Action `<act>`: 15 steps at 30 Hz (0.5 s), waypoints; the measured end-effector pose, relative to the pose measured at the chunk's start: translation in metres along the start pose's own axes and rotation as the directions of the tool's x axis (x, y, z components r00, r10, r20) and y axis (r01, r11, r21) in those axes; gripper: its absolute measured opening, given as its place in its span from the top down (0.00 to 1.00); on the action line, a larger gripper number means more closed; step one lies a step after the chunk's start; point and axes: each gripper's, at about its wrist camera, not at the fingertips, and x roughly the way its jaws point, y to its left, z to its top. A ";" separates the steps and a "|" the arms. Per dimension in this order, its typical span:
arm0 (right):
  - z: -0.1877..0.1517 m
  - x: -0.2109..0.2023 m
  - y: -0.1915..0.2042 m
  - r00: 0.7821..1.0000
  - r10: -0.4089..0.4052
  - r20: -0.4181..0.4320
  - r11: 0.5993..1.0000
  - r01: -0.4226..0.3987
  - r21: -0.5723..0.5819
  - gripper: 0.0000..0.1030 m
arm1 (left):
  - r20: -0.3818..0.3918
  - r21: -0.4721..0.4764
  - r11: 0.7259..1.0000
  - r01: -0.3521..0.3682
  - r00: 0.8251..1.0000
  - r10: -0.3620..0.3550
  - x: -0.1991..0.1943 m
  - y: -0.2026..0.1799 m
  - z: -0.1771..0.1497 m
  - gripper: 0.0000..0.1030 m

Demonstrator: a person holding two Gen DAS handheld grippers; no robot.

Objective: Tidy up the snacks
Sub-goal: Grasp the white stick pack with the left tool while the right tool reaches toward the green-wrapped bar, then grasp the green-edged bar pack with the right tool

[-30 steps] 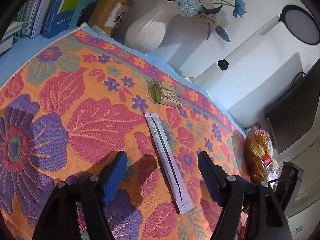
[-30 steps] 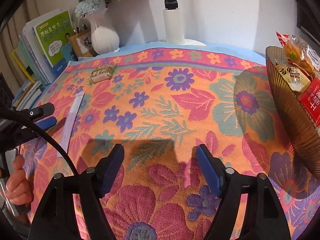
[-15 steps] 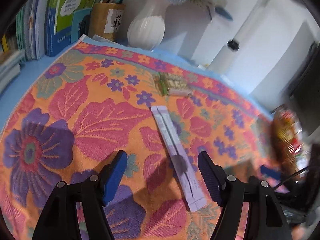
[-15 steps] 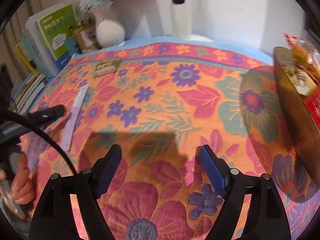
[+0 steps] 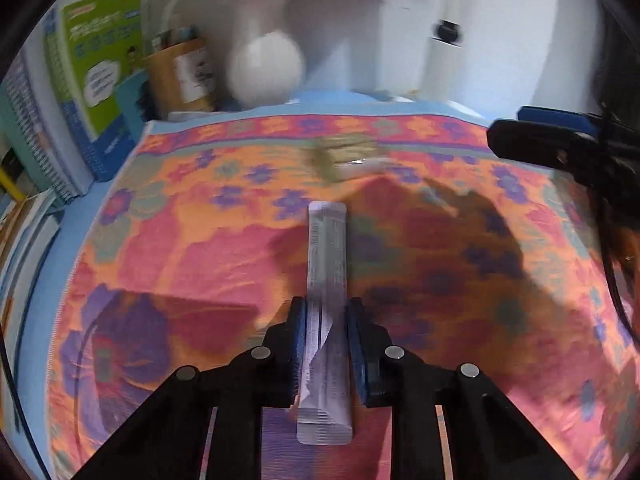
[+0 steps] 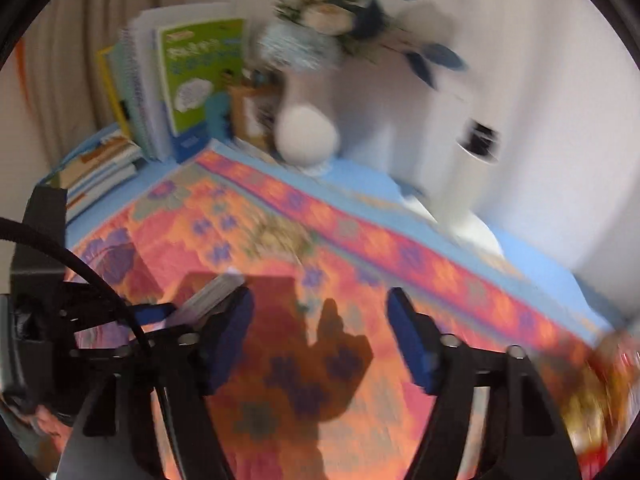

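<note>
Clamping the long white stick sachet [image 5: 326,264] between its blue pads, the left gripper [image 5: 326,342] has its jaws drawn in tight against the packet's two long edges, the packet creased where the pads [image 5: 299,344] bear on it. The sachet runs lengthwise away from the gripper over the floral tablecloth [image 5: 200,248]; whether its far end touches the cloth cannot be told. The right wrist view shows its far end [image 6: 212,294] raised and tilted beside the right gripper's left finger.

The right gripper [image 6: 320,336] has just been closing its jaws; they stand partly apart with nothing between them, only cloth and shadow below. In the left wrist view it enters at the upper right edge [image 5: 552,140].

A second small snack packet [image 5: 352,156], blurred, lies on the cloth near its far border, well apart from the sachet. A white vase [image 6: 308,136] with flowers, a brown holder [image 5: 180,72] and upright books [image 6: 192,80] stand behind the cloth. Red and yellow snack packs [image 6: 600,400], heavily blurred, show at the right edge of the right wrist view.
</note>
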 end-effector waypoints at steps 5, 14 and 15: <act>0.021 0.061 -0.001 0.994 0.097 -0.046 0.995 -0.096 0.025 0.40 | 0.021 -0.056 0.998 -0.004 1.000 0.005 0.004 0.040 0.002 0.81; 0.025 0.124 0.009 0.983 0.067 -0.170 0.988 -0.089 -0.126 0.39 | 0.035 -0.126 0.986 0.105 0.994 -0.101 0.003 0.054 0.002 0.81; 0.028 0.127 0.009 0.983 0.074 -0.167 0.986 -0.097 -0.133 0.39 | 0.036 -0.138 0.983 0.119 0.993 -0.115 0.004 0.056 0.002 0.81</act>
